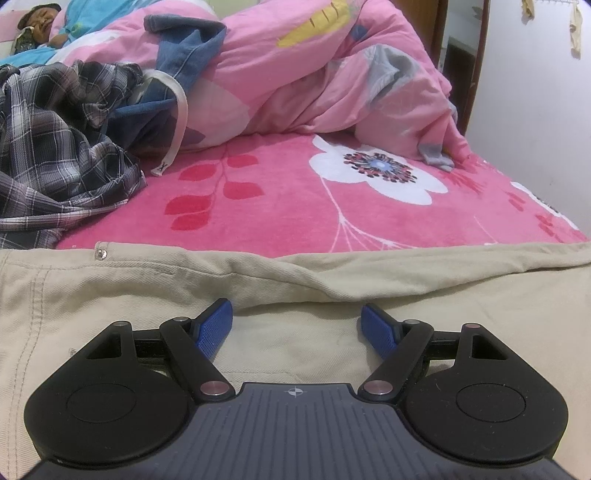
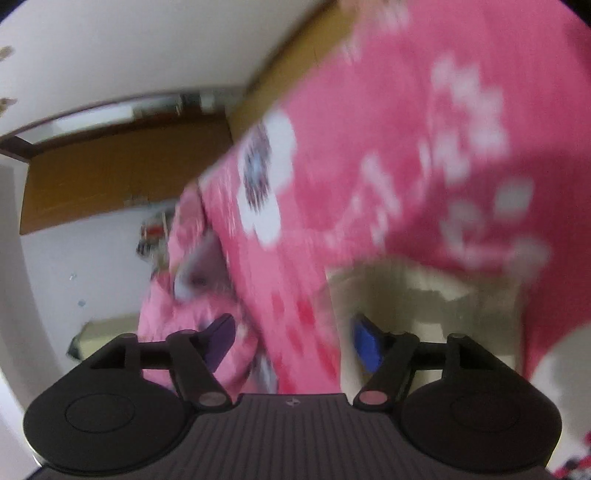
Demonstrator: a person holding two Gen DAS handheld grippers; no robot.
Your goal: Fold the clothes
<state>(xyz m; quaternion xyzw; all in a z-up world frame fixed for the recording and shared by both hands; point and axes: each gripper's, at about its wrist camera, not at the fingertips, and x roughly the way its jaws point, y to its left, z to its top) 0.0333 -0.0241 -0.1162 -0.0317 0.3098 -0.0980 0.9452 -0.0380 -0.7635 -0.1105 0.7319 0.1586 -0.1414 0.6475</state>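
— Left wrist view first?
— Sharp and level. Left gripper low over beige trousers, blue ribbed pads spread wide, nothing between them. Trousers of twill weave, laid flat across the near edge of the bed, stitched seams and a metal rivet showing at the left.
— Beyond the trousers?
— Plush pink bedspread printed with a white flower and red leaves. Toward the far left corner, a crumpled grey plaid shirt, soft and heaped, with a blue denim garment just behind it and a pale strap trailing down onto the spread. Along the far edge, a puffy pink quilt, bunched into folds. At the far left corner, a person lying under a blue cover.
— And the right wrist view?
— Heavily blurred and tilted. Right gripper also spread apart, empty, one blue pad clear, the other dark. Same pink bedspread sweeping across, a beige patch beyond the right finger, likely the trousers; contact impossible to judge.
— Anything only there?
— A brown wooden panel and white wall beside the bed, neither plaid shirt nor denim in sight.
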